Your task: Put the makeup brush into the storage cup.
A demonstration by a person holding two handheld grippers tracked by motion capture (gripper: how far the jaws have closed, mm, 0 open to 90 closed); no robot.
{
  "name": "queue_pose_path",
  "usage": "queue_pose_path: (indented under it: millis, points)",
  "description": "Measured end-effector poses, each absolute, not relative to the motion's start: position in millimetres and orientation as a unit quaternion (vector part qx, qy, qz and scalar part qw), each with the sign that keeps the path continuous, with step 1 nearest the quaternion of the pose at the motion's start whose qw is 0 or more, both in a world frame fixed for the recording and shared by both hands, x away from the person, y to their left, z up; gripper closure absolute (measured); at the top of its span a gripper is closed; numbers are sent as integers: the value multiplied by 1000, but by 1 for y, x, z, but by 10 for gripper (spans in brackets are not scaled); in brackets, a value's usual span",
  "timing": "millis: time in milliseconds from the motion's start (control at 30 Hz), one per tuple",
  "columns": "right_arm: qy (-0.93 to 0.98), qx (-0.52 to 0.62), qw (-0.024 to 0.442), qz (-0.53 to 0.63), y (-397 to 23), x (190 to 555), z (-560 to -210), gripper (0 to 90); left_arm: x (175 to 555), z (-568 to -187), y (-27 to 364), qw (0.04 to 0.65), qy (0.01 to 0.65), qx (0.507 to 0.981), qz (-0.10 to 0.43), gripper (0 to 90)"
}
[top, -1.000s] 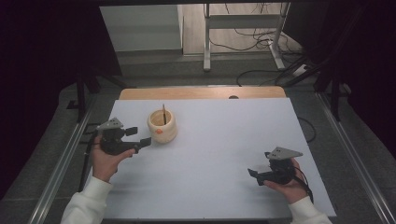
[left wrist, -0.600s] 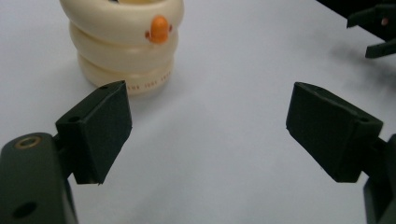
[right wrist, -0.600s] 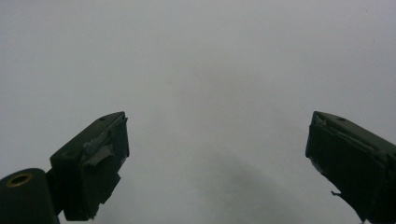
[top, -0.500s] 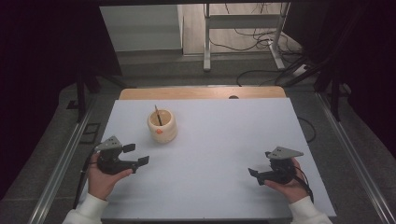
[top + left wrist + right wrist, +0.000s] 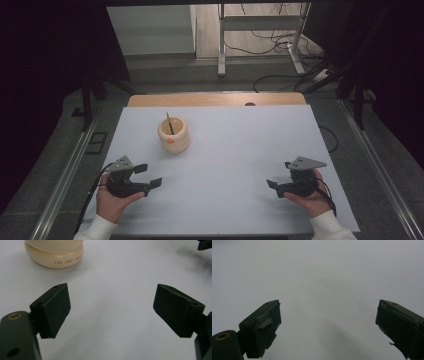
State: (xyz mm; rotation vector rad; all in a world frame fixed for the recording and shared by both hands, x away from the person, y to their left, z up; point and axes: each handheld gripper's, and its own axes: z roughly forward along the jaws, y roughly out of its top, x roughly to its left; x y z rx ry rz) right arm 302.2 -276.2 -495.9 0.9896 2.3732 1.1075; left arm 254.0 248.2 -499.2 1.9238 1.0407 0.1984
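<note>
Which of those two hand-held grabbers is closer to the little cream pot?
The left gripper. It sits just below the pot on the table's left half, while the right gripper is far across on the other side.

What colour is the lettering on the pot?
Reddish-orange on the cream pot; the left gripper view shows it best.

1. The white table is bare across its middle and right; a gripper has open passage there.
2. The only obstacle on the surface is a cream pot, left of centre toward the far side, with a thin dark stick standing up out of it.
3. The left gripper sits near the pot, apart from it, jaws spread with bare table between them.
4. The right gripper is well apart from the pot, jaws spread over bare surface.
5. Bare table lies between the two grippers.
</note>
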Motion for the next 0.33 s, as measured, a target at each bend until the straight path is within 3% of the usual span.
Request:
queue_pose_path:
  millis: [333]
  points:
    - [835, 349, 173, 390, -278, 303, -495, 63, 254, -502, 248, 461, 422, 777, 75, 150]
